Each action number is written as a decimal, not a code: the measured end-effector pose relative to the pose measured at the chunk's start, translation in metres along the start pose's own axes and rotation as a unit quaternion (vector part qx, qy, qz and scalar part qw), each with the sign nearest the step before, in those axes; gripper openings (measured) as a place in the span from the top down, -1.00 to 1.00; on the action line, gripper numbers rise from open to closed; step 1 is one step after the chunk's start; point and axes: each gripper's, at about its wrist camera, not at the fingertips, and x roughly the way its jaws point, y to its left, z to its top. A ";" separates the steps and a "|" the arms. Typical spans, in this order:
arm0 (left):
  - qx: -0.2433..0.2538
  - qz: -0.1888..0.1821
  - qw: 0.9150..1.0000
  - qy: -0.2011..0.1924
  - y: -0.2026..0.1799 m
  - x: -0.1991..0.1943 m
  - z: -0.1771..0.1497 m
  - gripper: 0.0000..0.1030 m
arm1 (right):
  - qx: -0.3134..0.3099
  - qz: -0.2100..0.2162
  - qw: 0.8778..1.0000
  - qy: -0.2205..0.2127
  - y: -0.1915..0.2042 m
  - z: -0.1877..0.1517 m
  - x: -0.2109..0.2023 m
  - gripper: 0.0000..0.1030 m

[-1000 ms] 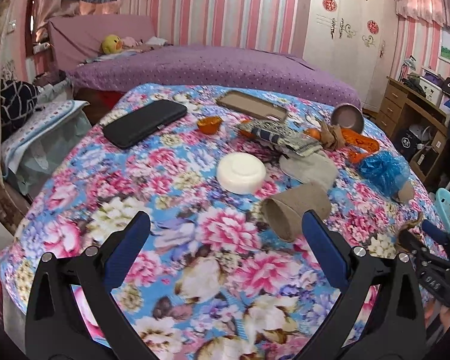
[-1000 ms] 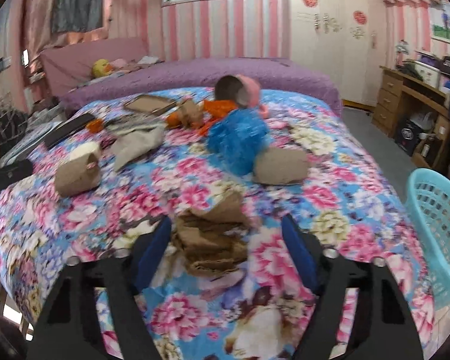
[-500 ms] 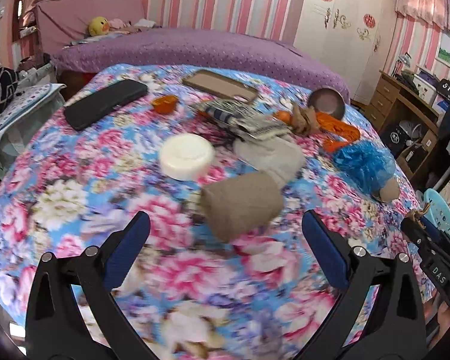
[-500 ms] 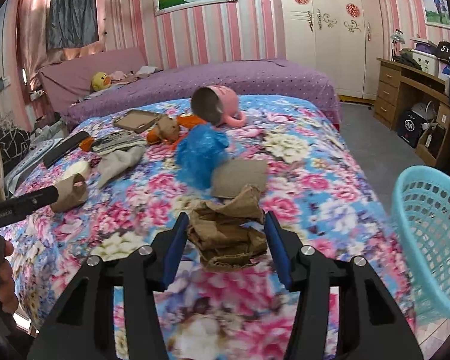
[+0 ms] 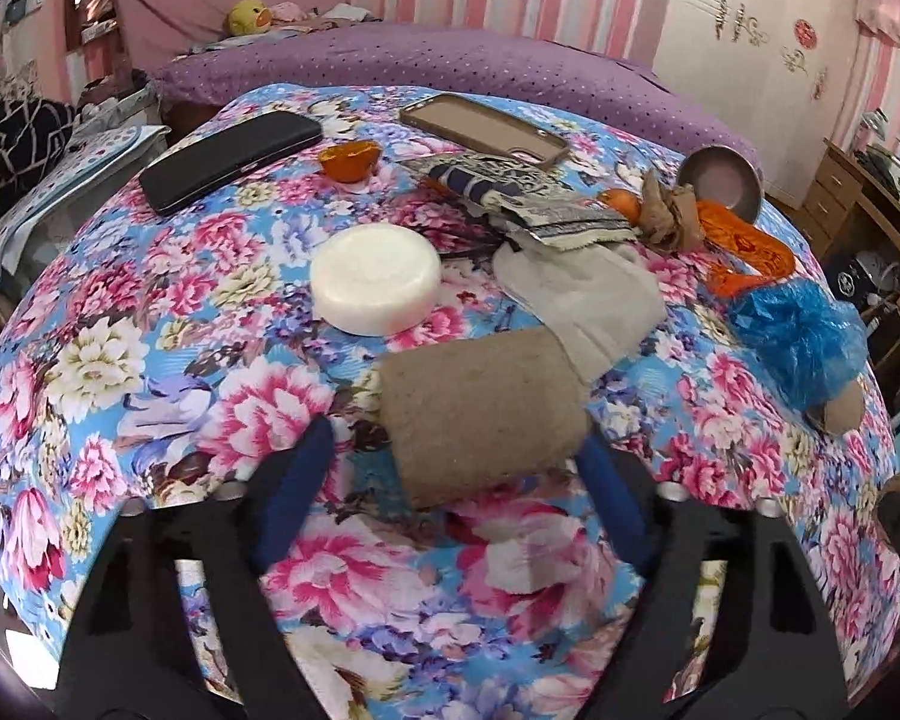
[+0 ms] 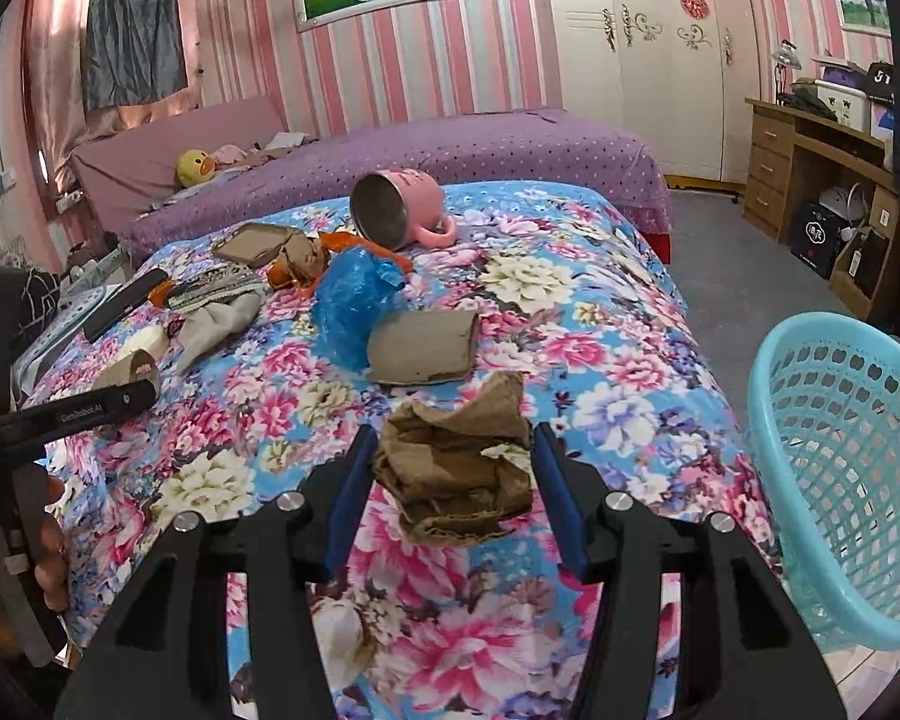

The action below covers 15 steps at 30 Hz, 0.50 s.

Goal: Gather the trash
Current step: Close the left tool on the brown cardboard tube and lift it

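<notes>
Left wrist view: left gripper point(image 5: 450, 468) sits low centre of frame w/ a brown cardboard tube point(image 5: 480, 414) lying on its side between the blue pads. Jaws have just been closing in; the right pad looks to touch the tube's end, the left pad point(image 5: 294, 486) stands clear of it w/ a gap, so no grip. Tube rests on the floral bedspread point(image 5: 150, 324), just below a white round lid point(image 5: 376, 279) and a grey cloth point(image 5: 582, 294). Upper part of frame: black case point(image 5: 228, 159), orange peel point(image 5: 350, 159), phone in a brown case point(image 5: 483, 126), patterned fabric point(image 5: 522, 192); at right a blue plastic bag point(image 5: 798, 342). Right wrist view: right gripper point(image 6: 450, 480) at lower centre is clamped on a crumpled brown paper wad point(image 6: 456, 474), both pads pressed against its sides, wad lifted off the bedspread. Beyond it, mid frame, lies a flattened cardboard piece point(image 6: 423, 345), w/ the blue bag touching it on the left. Pink mug point(image 6: 402, 210) lies tipped over in the upper centre. Turquoise basket point(image 6: 840, 468) at right edge, beside the bed. A hand point(image 6: 6, 540) at left edge holds the other gripper's handle.
</notes>
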 end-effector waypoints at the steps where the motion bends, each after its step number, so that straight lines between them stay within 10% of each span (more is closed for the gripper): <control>1: 0.007 -0.003 1.000 -0.004 -0.003 -0.002 -0.001 -0.27 | 0.000 -0.001 1.000 -0.001 -0.001 0.000 -0.001 -0.03; 15: 0.040 -0.005 0.998 -0.039 -0.012 -0.021 -0.013 -0.02 | 0.026 -0.009 1.000 -0.009 -0.026 0.001 -0.009 -0.03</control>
